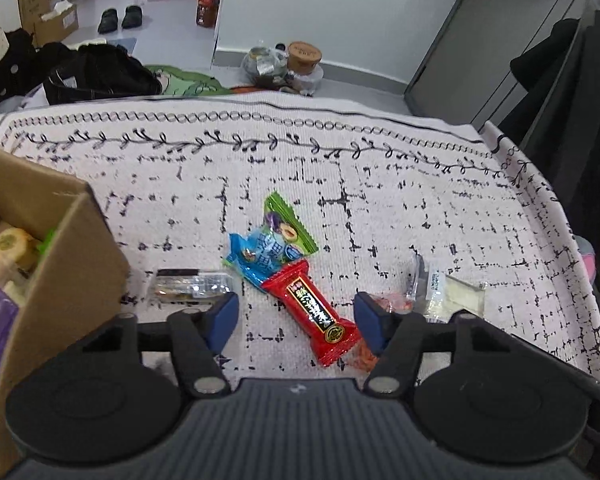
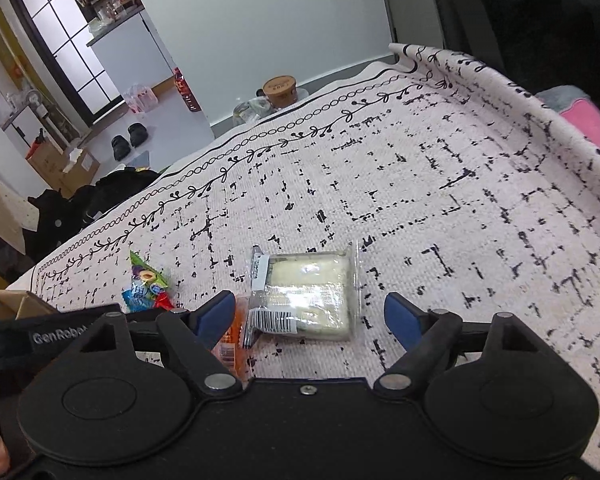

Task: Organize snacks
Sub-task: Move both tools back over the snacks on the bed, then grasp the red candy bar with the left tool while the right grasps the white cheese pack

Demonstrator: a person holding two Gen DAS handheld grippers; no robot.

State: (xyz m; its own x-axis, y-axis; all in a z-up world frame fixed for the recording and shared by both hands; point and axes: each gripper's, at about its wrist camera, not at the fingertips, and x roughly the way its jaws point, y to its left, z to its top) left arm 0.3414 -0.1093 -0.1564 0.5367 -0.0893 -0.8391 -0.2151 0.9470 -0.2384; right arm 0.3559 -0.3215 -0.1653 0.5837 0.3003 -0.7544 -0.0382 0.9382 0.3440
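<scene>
Lining up both tools over the loose snacks, nothing picked up yet.

I am holding my left tool [image 1: 296,312] spread wide and empty over the red snack bar [image 1: 314,318], which is lying at lower centre of the left view, between the blue pads without touching them; its far end is overlapping a blue packet [image 1: 256,258] and a green packet [image 1: 290,222]. A clear packet [image 1: 192,286] is sitting just left of them, beside the cardboard box [image 1: 66,264] at the lower left, which already has snacks inside. My right tool [image 2: 310,314] is also gaping wide and holding nothing, aimed at the clear-wrapped sandwich pack [image 2: 306,294] at centre of the right view, with an orange packet [image 2: 230,340] touching its left end. Everything is resting on the patterned cloth [image 1: 380,168] of the worktop. I judge this the reaching step: next I should be lowering a tool around one item, closing across its narrow width, and carrying it to the box.
</scene>
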